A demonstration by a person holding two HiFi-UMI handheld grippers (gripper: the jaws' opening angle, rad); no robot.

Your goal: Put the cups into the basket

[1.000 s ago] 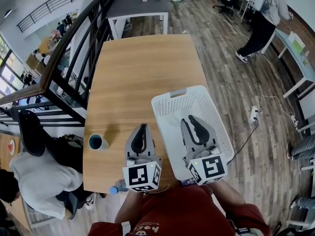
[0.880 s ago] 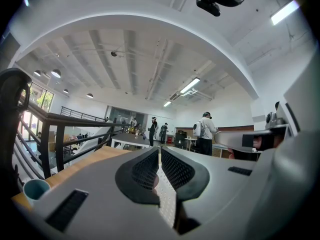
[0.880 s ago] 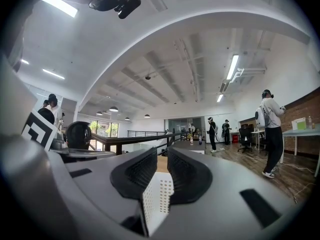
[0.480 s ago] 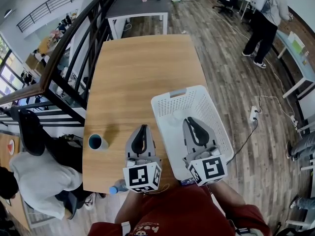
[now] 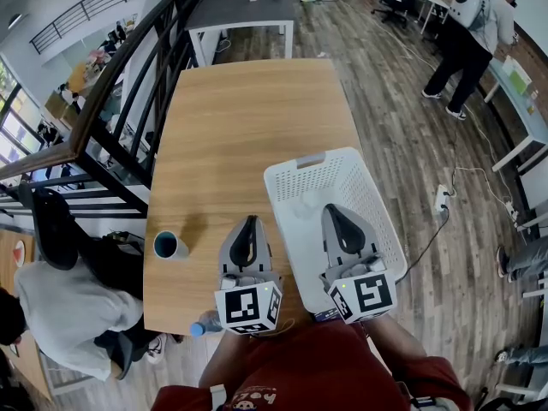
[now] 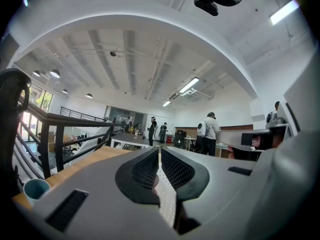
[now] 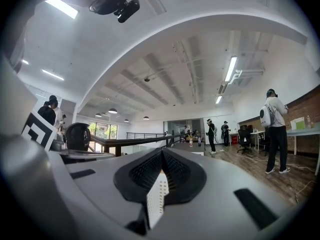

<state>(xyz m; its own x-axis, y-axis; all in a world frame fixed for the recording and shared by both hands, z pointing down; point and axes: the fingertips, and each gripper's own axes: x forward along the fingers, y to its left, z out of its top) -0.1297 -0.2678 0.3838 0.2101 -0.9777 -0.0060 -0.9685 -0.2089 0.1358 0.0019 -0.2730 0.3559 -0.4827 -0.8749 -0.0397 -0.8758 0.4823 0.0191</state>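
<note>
Currently both claws are closed and empty. The left claw (image 5: 248, 226) sits over the worktop (image 5: 248, 118) just beside the basket (image 5: 283, 183), pads nearly touching with nothing between them. The right claw (image 5: 335, 211) hangs over the basket, pinched tight with nothing in it.

The teal cup (image 5: 169, 247) stands upright near the worktop's left edge, well apart from the basket. I can't tell if anything is already inside the basket; it's white on white.

My read is that the next step is picking up that cup with the left claw, as it's nearer.
- Open wide before moving in.
- Come in over the rim with one pad inside and one outside, or straddle the body low.
- Don't nudge it, because the edge is close.
- Lift it clear of the basket wall and release it low.
- Keep the right claw out of the drop path.
</note>
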